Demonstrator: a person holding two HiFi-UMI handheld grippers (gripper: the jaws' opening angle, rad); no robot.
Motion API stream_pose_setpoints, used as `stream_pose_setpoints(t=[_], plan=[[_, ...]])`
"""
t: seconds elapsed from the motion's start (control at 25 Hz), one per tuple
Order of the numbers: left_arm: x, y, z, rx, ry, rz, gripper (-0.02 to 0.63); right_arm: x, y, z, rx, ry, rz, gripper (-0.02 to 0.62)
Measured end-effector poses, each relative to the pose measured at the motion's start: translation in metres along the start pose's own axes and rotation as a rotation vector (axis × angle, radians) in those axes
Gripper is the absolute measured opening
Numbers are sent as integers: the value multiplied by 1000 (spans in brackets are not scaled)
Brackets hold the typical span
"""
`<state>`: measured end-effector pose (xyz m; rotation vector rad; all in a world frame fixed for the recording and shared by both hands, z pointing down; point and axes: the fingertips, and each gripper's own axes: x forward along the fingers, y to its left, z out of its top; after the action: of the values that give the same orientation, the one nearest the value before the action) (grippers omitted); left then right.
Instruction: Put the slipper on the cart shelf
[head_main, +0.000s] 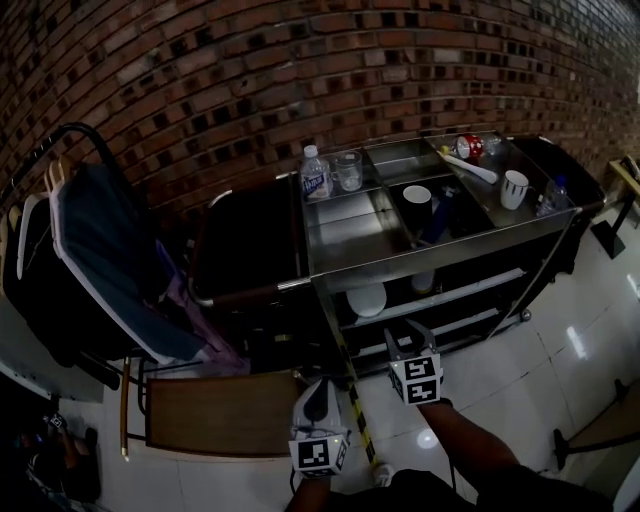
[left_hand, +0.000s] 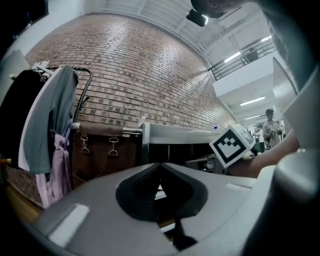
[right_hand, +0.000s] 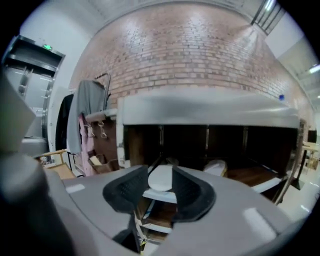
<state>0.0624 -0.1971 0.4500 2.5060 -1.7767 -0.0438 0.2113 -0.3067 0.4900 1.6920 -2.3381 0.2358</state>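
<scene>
A white slipper (head_main: 367, 298) lies on the upper open shelf under the steel top of the cart (head_main: 340, 262); a second pale slipper (head_main: 424, 282) lies to its right. In the right gripper view the first slipper (right_hand: 161, 180) shows through the gap between my jaws, and the other one (right_hand: 216, 167) lies further right. My right gripper (head_main: 408, 337) (right_hand: 160, 169) is open in front of the shelves, short of the slipper, with nothing held. My left gripper (head_main: 320, 385) (left_hand: 160, 166) hangs lower and to the left, with its jaw tips together and nothing in them.
The cart top holds a water bottle (head_main: 314, 175), a glass (head_main: 348, 170), a black mug (head_main: 417, 200) and a white mug (head_main: 514, 188). A dark bag (head_main: 245, 250) hangs on the cart's left end. A clothes rack (head_main: 100, 260) stands left. A wooden board (head_main: 220, 412) lies on the floor.
</scene>
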Motion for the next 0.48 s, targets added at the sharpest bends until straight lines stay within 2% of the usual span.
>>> stream_pose_setpoints(t=[0.16, 0.48], plan=[[-1, -4, 12, -15, -38, -2, 17, -44, 7, 6, -21, -11, -42, 13], [-9, -16, 20, -5, -29, -14, 17, -93, 40, 6, -2, -80, -26, 2]])
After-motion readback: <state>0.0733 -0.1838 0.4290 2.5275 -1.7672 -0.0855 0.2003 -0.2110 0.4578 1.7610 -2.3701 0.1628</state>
